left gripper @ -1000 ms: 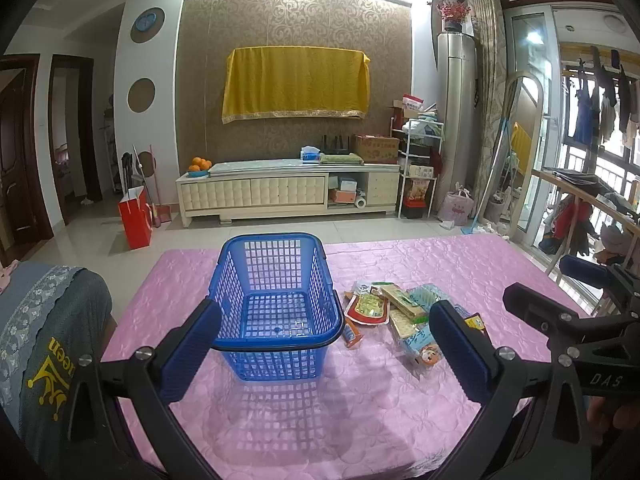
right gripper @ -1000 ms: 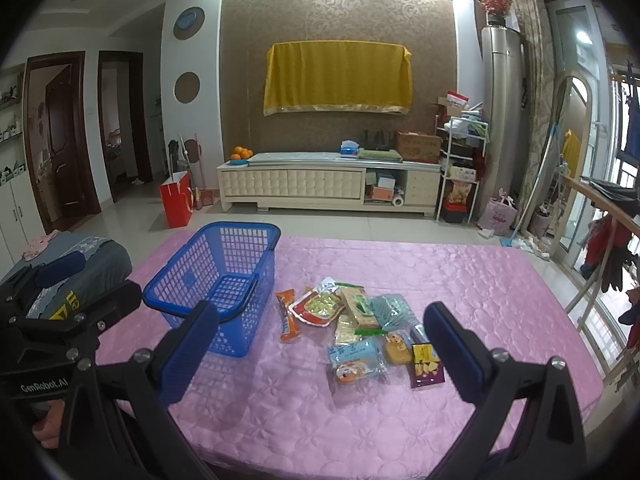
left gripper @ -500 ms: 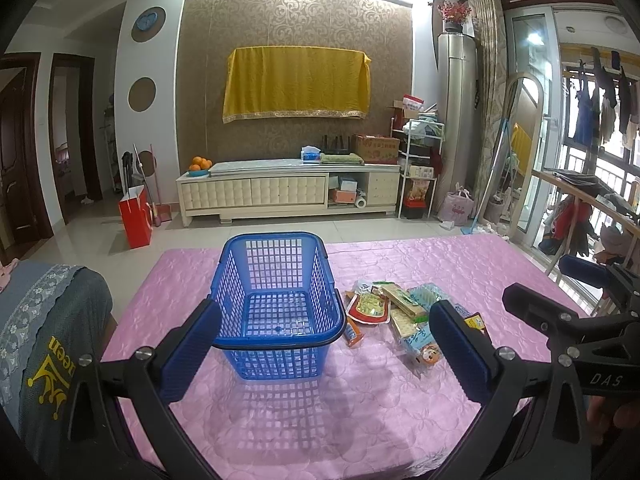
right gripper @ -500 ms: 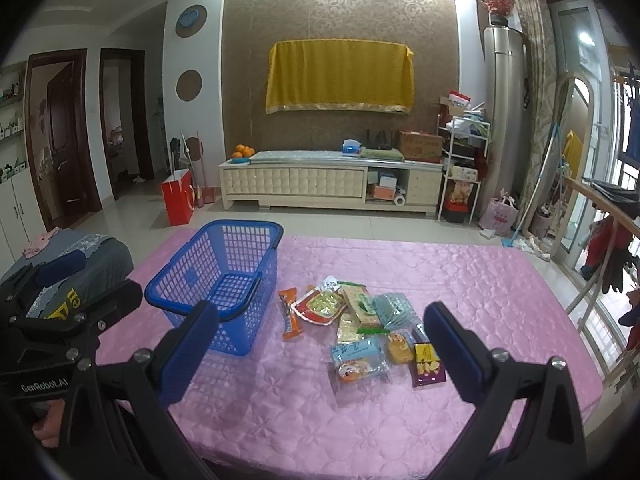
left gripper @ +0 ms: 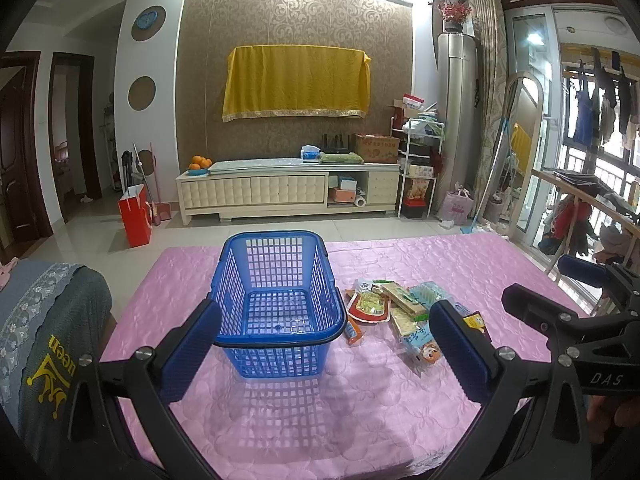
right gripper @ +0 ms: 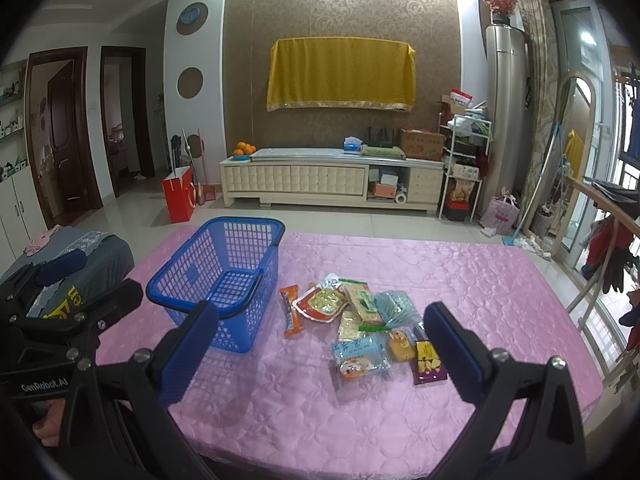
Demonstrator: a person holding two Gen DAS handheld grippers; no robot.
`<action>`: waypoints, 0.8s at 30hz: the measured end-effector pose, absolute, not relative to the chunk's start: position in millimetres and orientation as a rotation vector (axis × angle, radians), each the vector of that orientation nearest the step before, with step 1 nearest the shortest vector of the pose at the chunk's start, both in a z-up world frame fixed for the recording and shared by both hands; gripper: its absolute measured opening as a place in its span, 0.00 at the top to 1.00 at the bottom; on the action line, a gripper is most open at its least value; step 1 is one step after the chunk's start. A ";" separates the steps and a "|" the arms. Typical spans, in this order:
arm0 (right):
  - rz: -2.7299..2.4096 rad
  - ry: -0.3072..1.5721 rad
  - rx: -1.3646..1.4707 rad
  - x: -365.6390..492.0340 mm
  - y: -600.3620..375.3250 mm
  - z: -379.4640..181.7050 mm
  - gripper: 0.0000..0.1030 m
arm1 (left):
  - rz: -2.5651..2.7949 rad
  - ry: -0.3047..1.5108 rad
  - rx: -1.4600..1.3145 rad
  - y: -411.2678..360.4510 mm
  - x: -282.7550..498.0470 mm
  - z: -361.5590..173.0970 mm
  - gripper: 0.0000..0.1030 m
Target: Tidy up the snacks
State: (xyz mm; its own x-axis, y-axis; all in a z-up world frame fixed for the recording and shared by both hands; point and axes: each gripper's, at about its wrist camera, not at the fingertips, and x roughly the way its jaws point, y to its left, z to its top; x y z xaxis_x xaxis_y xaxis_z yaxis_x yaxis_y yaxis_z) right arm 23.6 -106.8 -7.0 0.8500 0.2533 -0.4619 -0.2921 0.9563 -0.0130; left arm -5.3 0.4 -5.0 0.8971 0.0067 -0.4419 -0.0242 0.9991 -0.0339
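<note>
An empty blue plastic basket stands on the pink quilted table. A pile of several snack packets lies to its right: an orange bar, a red tray pack, a clear cartoon pack, a purple packet. My left gripper is open and empty, held above the table's near edge before the basket. My right gripper is open and empty, held before the snacks.
The pink table has a near edge just below the grippers. A grey cushion sits at the left. Beyond the table are tiled floor, a red bag and a white TV cabinet.
Both grippers have drifted very slightly; the right view sits a touch closer to the snacks. Nothing on the table has moved.
</note>
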 end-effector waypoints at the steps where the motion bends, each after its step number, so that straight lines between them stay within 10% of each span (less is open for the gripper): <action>1: 0.286 0.476 -0.086 23.2 -106.3 -7.6 0.00 | 0.014 0.460 -0.039 1.1 -4.4 -5.5 0.00; 24: 0.279 0.544 -0.076 73.3 -157.1 2.5 0.00 | -0.123 0.526 -0.045 -35.1 56.2 1.1 0.00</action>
State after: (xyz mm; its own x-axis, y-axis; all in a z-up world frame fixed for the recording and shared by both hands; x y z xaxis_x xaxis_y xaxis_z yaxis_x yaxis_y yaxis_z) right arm 73.3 -157.1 2.5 0.8188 0.2419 -0.5206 -0.2821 0.9594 0.0022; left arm 56.2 -35.1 1.1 0.8578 -0.1292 -0.4975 0.1058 0.9916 -0.0749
